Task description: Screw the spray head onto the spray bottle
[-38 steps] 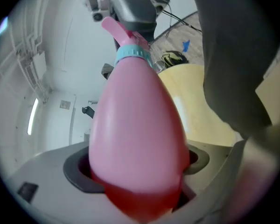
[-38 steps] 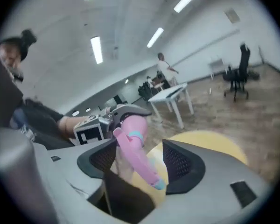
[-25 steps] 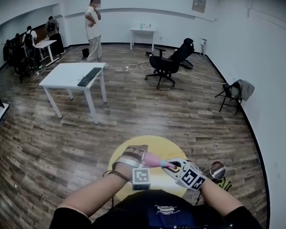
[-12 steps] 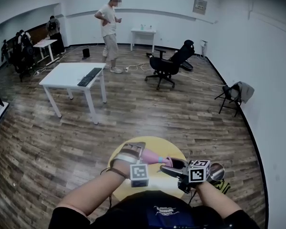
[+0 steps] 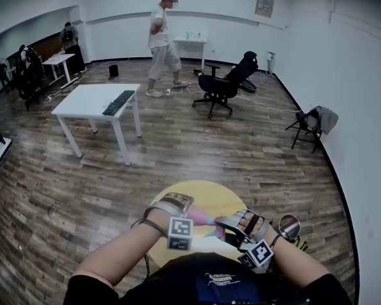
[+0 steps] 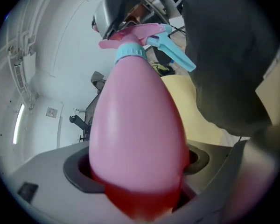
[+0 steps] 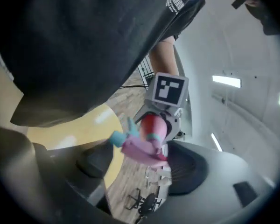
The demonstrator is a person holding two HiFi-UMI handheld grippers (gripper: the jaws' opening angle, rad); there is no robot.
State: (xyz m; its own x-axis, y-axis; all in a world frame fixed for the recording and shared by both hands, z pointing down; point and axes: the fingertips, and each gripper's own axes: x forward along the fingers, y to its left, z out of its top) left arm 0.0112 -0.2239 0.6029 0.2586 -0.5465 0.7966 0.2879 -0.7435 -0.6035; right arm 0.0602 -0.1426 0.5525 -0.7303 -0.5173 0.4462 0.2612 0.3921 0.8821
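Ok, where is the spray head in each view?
Head view: lower centre, spray head at the right end of the pink spray bottle.
Left gripper view: top centre, above the bottle.
Right gripper view: just below centre.
Shared landmark: the yellow round table, in all three.
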